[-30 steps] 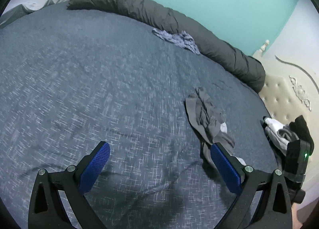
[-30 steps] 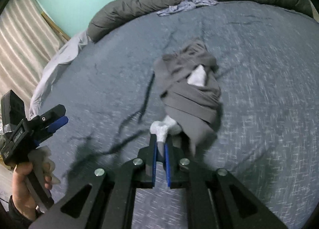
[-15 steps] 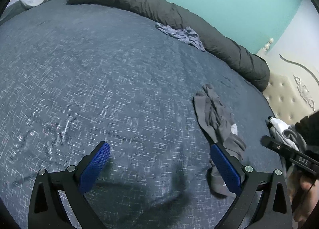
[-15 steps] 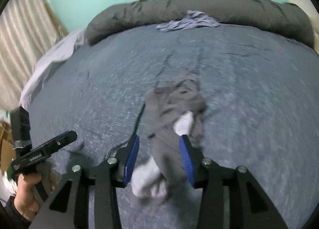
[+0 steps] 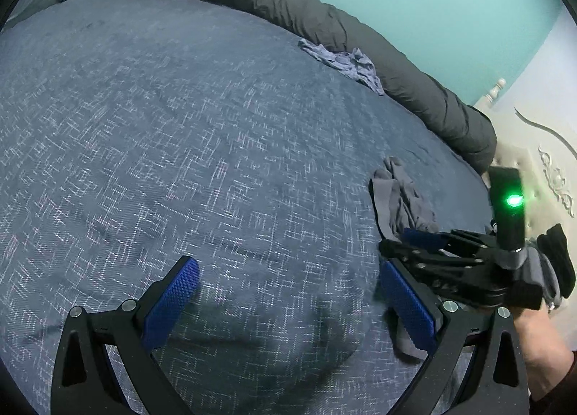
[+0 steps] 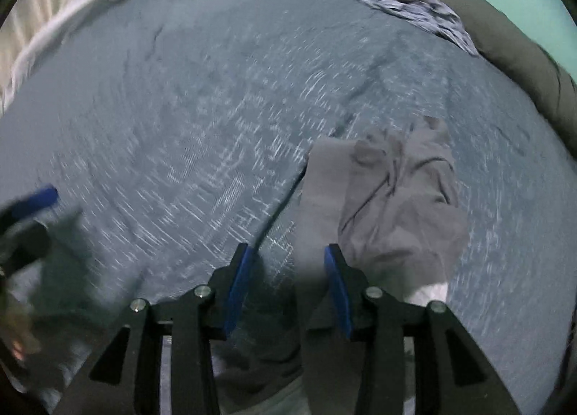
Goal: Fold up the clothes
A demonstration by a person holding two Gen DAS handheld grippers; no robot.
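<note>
Crumpled grey jersey garment (image 6: 396, 198): light, limp, bunches easily; pinch flat waistband edge; left gripper (image 5: 288, 303) and right gripper (image 6: 285, 285) both agape, empty.

Left gripper (image 5: 285, 301): black angular frame, silver screws, blue textured pads (image 5: 173, 303). Right gripper (image 6: 285, 287): the same build, carrying a black block with a green light (image 5: 514, 200). Dark maroon sleeve (image 5: 555, 398) at the wrist.
</note>
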